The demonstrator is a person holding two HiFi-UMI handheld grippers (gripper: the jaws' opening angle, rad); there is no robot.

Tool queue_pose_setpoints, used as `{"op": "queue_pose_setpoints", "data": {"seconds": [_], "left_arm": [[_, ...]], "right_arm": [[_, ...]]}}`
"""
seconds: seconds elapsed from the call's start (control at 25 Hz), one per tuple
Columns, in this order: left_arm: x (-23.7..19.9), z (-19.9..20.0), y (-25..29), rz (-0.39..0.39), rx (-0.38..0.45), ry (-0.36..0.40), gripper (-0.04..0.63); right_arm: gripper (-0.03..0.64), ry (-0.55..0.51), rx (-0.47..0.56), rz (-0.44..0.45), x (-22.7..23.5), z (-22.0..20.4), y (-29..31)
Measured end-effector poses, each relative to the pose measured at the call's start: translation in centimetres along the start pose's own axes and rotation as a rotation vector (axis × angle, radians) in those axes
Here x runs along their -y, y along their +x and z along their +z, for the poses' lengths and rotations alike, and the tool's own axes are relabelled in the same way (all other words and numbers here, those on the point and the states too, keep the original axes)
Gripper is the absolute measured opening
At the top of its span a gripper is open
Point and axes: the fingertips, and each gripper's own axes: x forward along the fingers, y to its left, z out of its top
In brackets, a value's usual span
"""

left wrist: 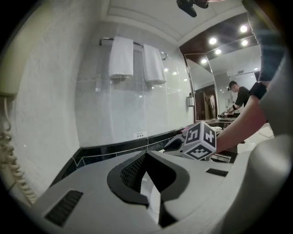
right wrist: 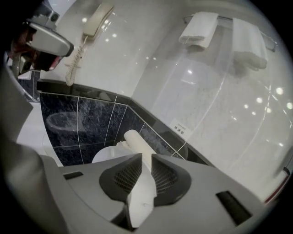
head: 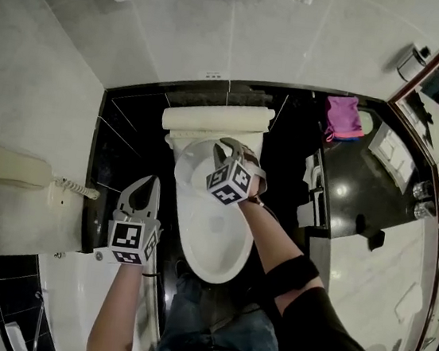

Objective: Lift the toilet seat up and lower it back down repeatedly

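Observation:
The white toilet point(head: 214, 246) stands against the black-tiled wall, its rounded tank top point(head: 219, 119) at the back. The toilet seat point(head: 192, 167) is tilted up off the bowl at the rear. My right gripper point(head: 226, 146) is shut on the seat's edge; in the right gripper view a white strip of the seat point(right wrist: 137, 196) runs between the dark pads of that gripper point(right wrist: 143, 169). My left gripper point(head: 152, 184) hangs to the left of the bowl, apart from it, with nothing in it. In its own view the left gripper point(left wrist: 145, 160) has its tips together.
A cream wall phone point(head: 12, 166) with a coiled cord hangs at the left. White towels point(left wrist: 121, 57) hang on a rail above the tank. At the right, a dark counter point(head: 361, 197) carries a pink cloth point(head: 341, 116). A paper holder point(head: 411, 63) is on the wall.

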Motion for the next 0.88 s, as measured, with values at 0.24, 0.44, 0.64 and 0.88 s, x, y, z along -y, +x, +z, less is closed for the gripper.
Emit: {"op": "queue_pose_setpoints", "data": {"seconds": [0.24,0.44,0.64,0.88], "left_arm": [[4.4,3.4,-5.8,0.069,0.012,-0.013,0.002],[9.7,5.4,-10.6,0.085,0.016,-0.073,0.002],[12.8,5.8,-15.2,0.07,0.014,-0.092,0.002],[14.8,5.2,-21.6,0.019,0.028,-0.068,0.002]], "right_arm": [[0.02,0.115,0.098,0.048,0.4,0.5,-12.0],[0.02,0.268,0.174,0.104,0.8,0.0,-23.3],[0.02,0.395,0.171,0.095,-0.4,-3.1,-31.5],[0.02,0.462,0.151,0.054,-4.5,-5.4,-39.0]]}}
